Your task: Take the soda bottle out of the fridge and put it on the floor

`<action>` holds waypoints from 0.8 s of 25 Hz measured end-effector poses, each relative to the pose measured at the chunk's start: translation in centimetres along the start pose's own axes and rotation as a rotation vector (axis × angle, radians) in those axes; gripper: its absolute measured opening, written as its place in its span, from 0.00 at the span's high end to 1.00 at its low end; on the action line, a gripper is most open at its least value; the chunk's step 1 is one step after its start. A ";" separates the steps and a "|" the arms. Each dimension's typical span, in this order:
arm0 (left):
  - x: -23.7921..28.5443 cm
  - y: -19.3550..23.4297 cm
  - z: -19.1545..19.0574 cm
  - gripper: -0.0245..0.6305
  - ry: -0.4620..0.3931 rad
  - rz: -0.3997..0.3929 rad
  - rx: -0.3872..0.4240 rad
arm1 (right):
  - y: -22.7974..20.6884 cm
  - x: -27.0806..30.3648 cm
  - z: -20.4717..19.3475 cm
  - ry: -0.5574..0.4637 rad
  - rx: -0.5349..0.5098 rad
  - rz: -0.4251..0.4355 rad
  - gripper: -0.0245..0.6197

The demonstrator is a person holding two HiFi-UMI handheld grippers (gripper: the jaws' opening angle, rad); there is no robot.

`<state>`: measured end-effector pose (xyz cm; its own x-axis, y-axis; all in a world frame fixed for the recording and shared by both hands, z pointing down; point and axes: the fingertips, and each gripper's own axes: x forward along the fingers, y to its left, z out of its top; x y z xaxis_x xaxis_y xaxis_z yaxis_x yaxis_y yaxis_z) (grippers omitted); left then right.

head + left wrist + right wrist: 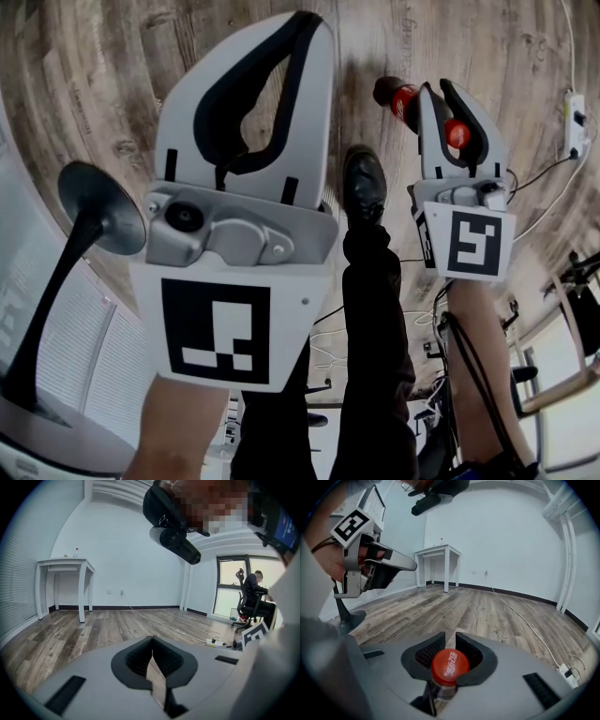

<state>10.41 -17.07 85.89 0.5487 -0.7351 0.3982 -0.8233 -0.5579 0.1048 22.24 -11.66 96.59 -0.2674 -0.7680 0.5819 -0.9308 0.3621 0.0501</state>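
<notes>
My right gripper point(450, 639): jaws partly closed, pads clamped on the neck of the soda bottle point(405, 101). The red cap point(449, 666) sits just behind my jaw tips; the body hangs beneath them over the wood floor point(487, 611). Floor contact: cannot tell. My left gripper point(151, 639): jaws closed tip to tip, nothing between.

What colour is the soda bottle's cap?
The cap is red with white script, clearest in right gripper view.
</notes>
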 end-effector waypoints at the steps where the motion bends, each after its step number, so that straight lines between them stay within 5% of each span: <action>1: 0.0 -0.1 -0.1 0.94 0.002 -0.001 0.000 | -0.1 0.1 0.0 -0.011 -0.001 -0.005 0.83; 20: 0.2 -0.4 -1.6 0.94 0.028 -0.010 0.005 | 0.3 1.7 -4.5 0.103 -0.016 0.005 0.83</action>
<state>10.62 -16.31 87.38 0.5523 -0.7188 0.4223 -0.8173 -0.5666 0.1044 22.62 -10.51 101.26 -0.2439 -0.7080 0.6627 -0.9253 0.3744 0.0596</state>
